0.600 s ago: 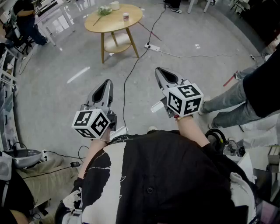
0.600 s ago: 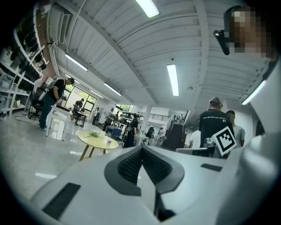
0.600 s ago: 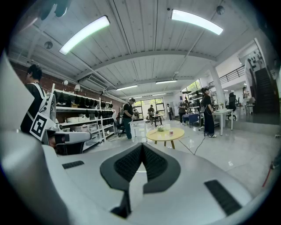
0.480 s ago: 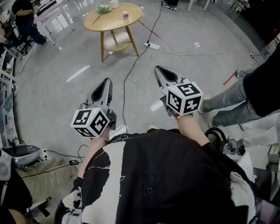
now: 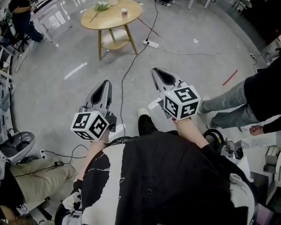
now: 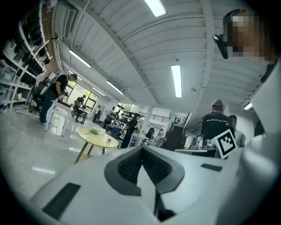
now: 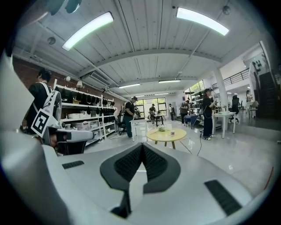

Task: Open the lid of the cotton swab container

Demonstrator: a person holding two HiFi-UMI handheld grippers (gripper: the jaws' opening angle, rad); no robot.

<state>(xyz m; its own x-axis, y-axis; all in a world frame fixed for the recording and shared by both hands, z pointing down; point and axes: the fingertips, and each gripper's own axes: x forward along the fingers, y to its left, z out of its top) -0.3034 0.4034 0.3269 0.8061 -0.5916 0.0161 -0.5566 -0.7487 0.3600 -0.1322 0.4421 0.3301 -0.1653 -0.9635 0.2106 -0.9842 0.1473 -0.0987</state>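
Lying well ahead on the round yellow wooden desk point(image 5: 109, 19), the small pale swab container point(image 5: 124, 12) is faced by the clenched, empty left tool point(image 5: 106, 83) and right tool point(image 5: 155, 70).

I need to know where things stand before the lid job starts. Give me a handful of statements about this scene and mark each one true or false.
1. The left tool and the right tool are both shut, with nothing between their jaws. True.
2. The left tool grips a lid. False: it is empty, and the small container stands on the round table, far from both tools.
3. The round table stands well ahead of both tools. True.
4. No cable is in sight. False: a black cable runs toward a power strip by the table.
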